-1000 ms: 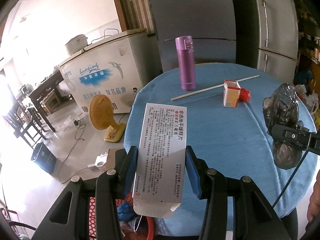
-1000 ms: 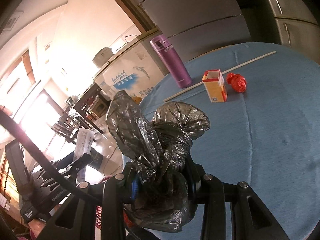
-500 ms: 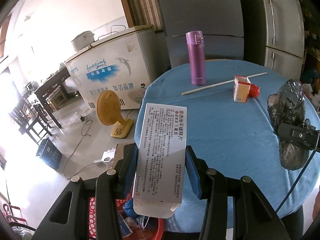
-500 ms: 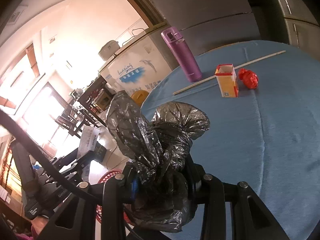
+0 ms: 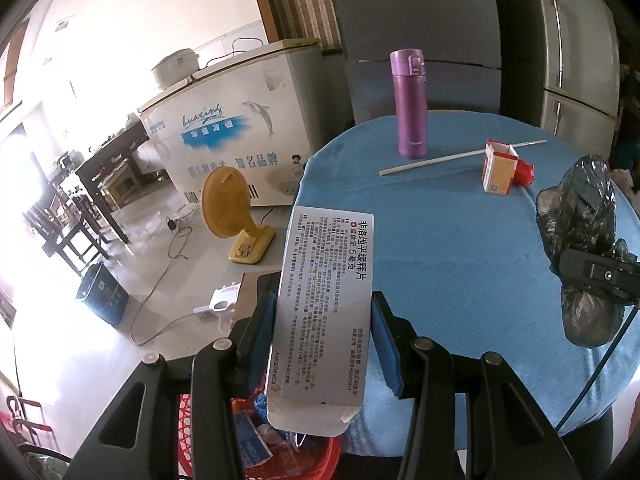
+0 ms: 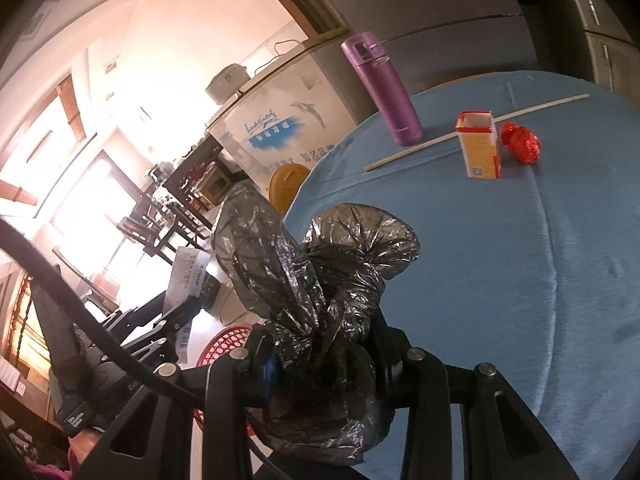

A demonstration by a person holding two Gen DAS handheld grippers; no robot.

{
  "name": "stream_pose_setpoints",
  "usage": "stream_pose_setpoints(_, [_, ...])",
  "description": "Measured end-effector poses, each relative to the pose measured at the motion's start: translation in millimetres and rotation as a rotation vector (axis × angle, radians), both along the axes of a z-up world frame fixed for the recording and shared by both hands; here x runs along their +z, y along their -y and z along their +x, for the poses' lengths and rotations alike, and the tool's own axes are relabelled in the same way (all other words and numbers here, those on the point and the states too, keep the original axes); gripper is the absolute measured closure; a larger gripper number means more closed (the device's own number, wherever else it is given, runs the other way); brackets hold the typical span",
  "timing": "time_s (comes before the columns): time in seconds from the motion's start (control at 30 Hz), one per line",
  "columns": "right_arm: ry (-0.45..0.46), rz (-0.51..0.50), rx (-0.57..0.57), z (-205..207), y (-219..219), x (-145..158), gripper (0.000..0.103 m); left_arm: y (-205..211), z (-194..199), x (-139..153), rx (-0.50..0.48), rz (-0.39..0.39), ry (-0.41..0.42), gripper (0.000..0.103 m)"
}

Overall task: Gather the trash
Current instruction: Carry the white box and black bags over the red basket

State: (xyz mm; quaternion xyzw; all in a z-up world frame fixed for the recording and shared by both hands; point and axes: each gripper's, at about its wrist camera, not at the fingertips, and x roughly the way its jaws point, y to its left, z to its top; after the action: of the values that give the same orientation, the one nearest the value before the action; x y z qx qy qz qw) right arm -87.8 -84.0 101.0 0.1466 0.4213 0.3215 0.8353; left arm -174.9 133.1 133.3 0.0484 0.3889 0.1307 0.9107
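Note:
My left gripper (image 5: 324, 336) is shut on a silver medicine box (image 5: 326, 304) with printed text, held over a red mesh basket (image 5: 288, 456) that has trash in it beside the table. My right gripper (image 6: 324, 364) is shut on a crumpled black plastic bag (image 6: 316, 276), which also shows in the left wrist view as the black bag (image 5: 580, 220) above the blue tablecloth (image 5: 460, 240). On the table lie an orange and red carton (image 5: 498, 166), a red wrapper (image 5: 524, 172) and a long white stick (image 5: 460, 156).
A purple flask (image 5: 409, 104) stands at the table's far side. On the floor to the left are a yellow fan (image 5: 232, 216), cables, a white power strip (image 5: 220, 302) and a dark bin (image 5: 102, 294). A chest freezer (image 5: 232, 128) and grey fridges stand behind.
Both grippers have drifted back and left from the table with their loads. More of the red basket shows under the medicine box. Neither grip has altered.

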Motion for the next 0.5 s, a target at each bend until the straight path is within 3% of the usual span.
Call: stream_pose_setpoints(0.5, [-0.03,-0.029,0.093,-2.9,-43.4,-9.3,0.063,-32.8,-12.0,-19.7,0.078,-0.006,-0.038,0.054])
